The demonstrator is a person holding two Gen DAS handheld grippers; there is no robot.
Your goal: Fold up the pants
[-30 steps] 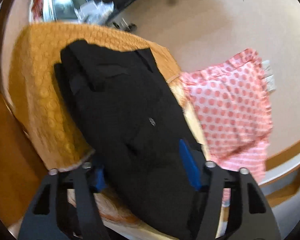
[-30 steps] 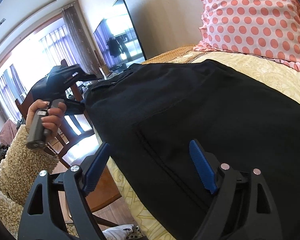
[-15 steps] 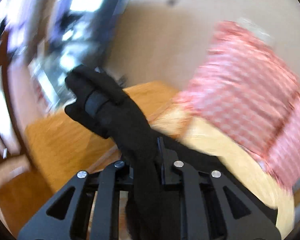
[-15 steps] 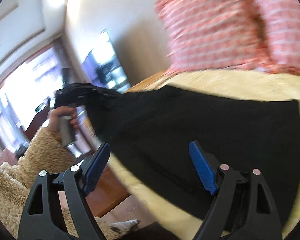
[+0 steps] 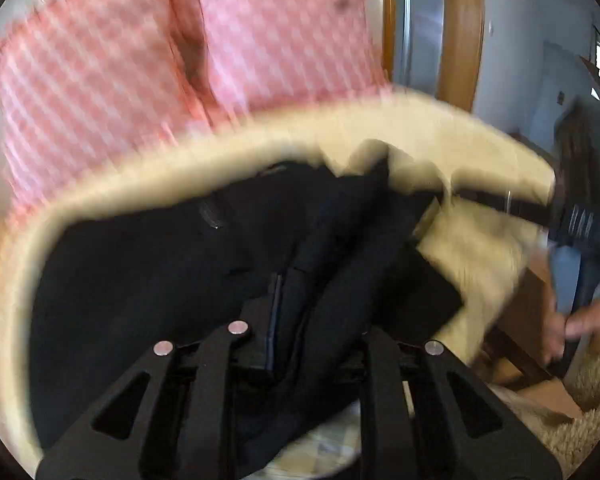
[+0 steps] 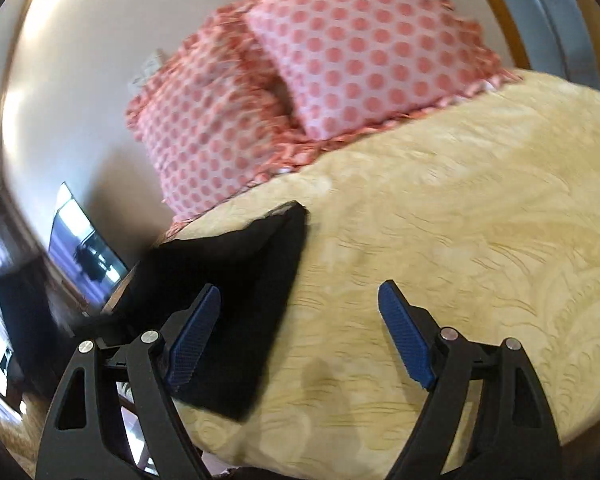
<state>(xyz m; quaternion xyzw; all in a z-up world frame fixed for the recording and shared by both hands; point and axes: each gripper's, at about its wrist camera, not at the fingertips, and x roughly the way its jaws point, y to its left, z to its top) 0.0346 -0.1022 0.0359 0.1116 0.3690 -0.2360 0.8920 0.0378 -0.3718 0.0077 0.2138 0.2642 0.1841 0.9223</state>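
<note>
The black pants (image 5: 148,280) lie on the yellow bedspread (image 5: 472,148). My left gripper (image 5: 300,320) is shut on a bunched fold of the pants and holds it above the flat part of the cloth. In the right wrist view the pants (image 6: 236,280) show as a dark folded slab at the bed's left edge. My right gripper (image 6: 300,336) is open and empty, its blue pads (image 6: 404,336) over the bedspread (image 6: 460,240) just right of the pants. The right gripper also shows blurred in the left wrist view (image 5: 572,272).
Two pink polka-dot pillows (image 6: 364,48) lean against the wall at the head of the bed. A television (image 6: 84,252) stands to the left. A wooden door frame (image 5: 460,32) is at the right. The bed's edge drops off at the lower left.
My left gripper closed on the pants and swung their end across over the rest. My right gripper moved right, off the pants and over bare bedspread, still open.
</note>
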